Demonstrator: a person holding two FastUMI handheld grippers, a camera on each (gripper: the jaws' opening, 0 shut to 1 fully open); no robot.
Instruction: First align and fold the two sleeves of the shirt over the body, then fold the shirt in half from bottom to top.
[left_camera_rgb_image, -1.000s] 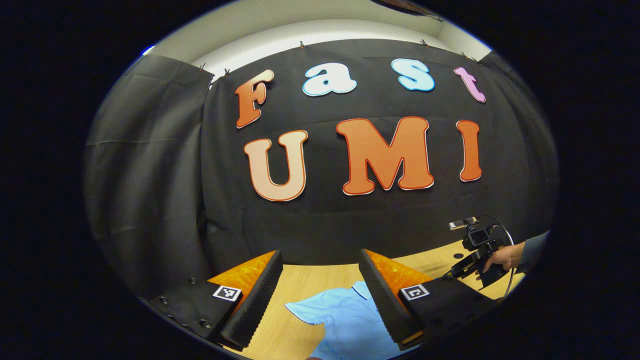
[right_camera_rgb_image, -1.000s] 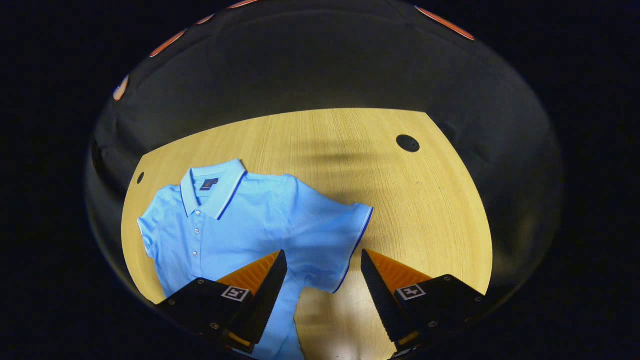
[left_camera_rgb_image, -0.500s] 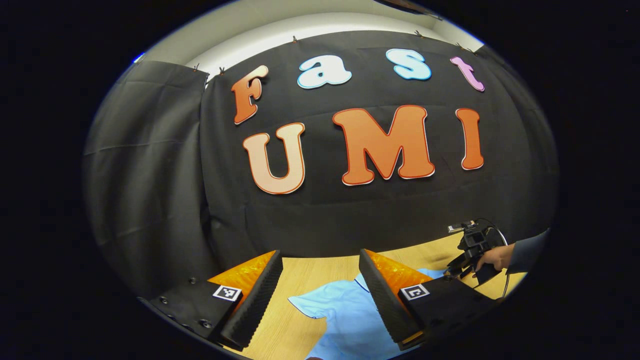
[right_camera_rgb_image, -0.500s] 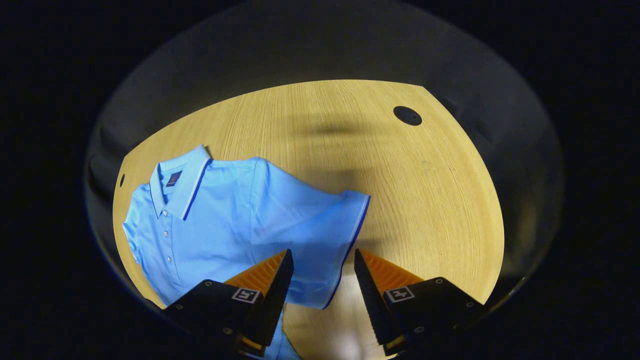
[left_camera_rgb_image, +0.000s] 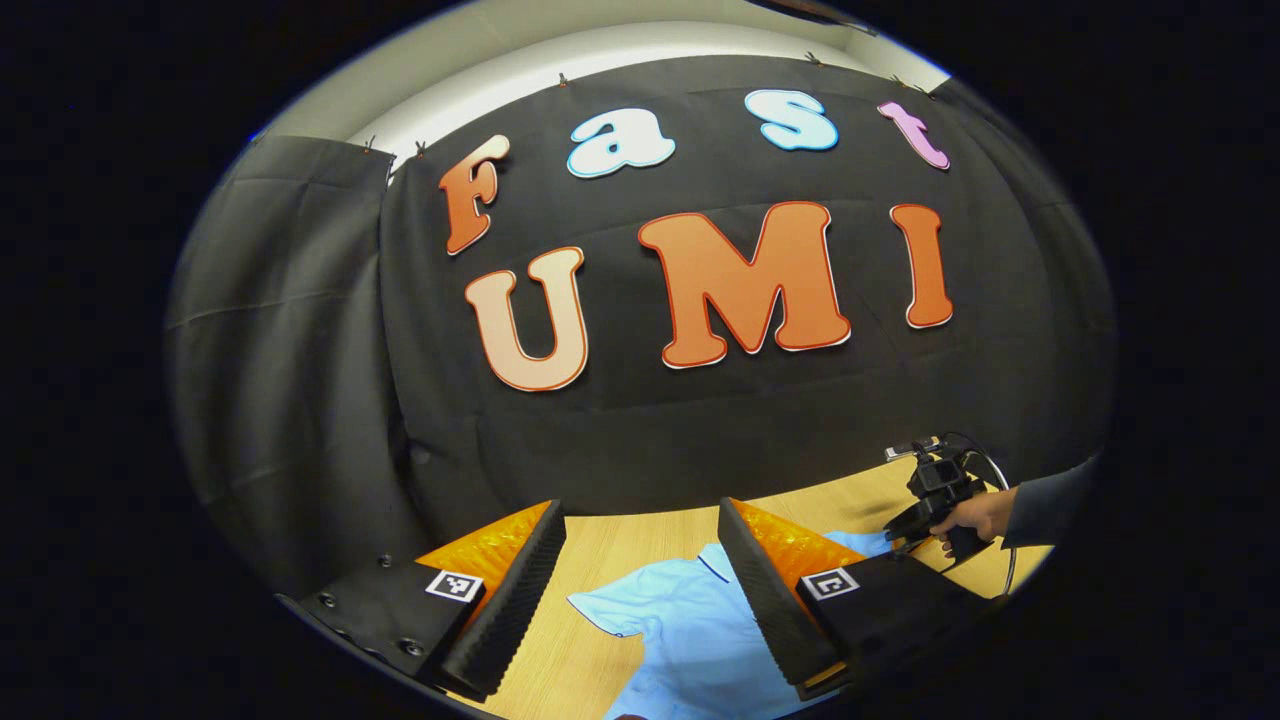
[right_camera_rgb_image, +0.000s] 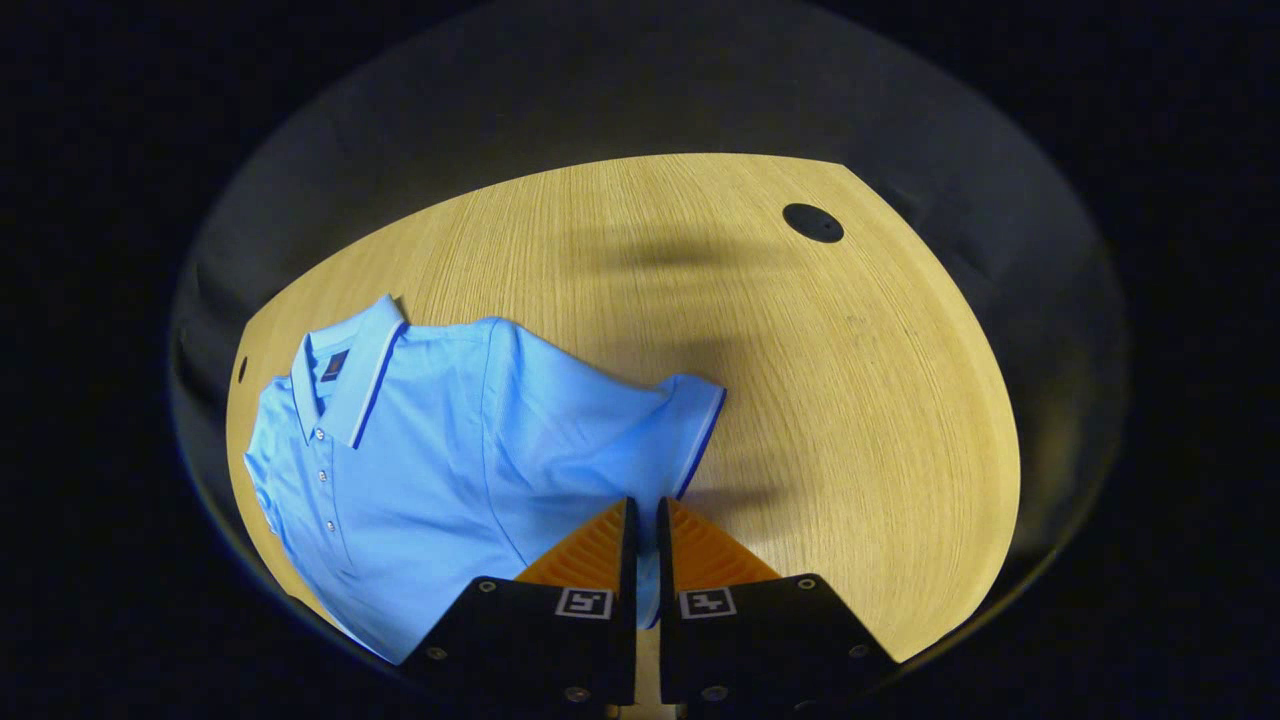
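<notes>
My right gripper (right_camera_rgb_image: 641, 515) has its fingers pressed nearly together with only a thin slit between them, pinching the hem edge of the shirt's sleeve (right_camera_rgb_image: 690, 425). The dark-trimmed cuff runs straight down into that slit, and the fabric looks slightly bunched and lifted toward the grip.

From there the shirt (right_camera_rgb_image: 430, 470), a light blue polo, lies face up on the left part of the wooden table (right_camera_rgb_image: 850, 400). The collar (right_camera_rgb_image: 355, 375) points to the far left corner and the button placket runs down beside it. A dark round hole (right_camera_rgb_image: 813, 222) sits in the tabletop at far right, well apart from the shirt. A smaller dark hole (right_camera_rgb_image: 242, 369) sits at the left edge, near the collar.

My left gripper (left_camera_rgb_image: 640, 590) has its fingers spread wide and holds nothing. It is raised above the table and aimed mostly at the booth wall (left_camera_rgb_image: 300, 350). Between and below its fingers I see the shirt's other sleeve (left_camera_rgb_image: 625, 605) lying flat on the wood, with a bit of collar trim beside my right-hand finger.

In the left gripper view the right gripper body (left_camera_rgb_image: 935, 500) shows at far right, held by a hand (left_camera_rgb_image: 965, 515) with a dark sleeve (left_camera_rgb_image: 1045, 490), low over the shirt's far edge.
</notes>
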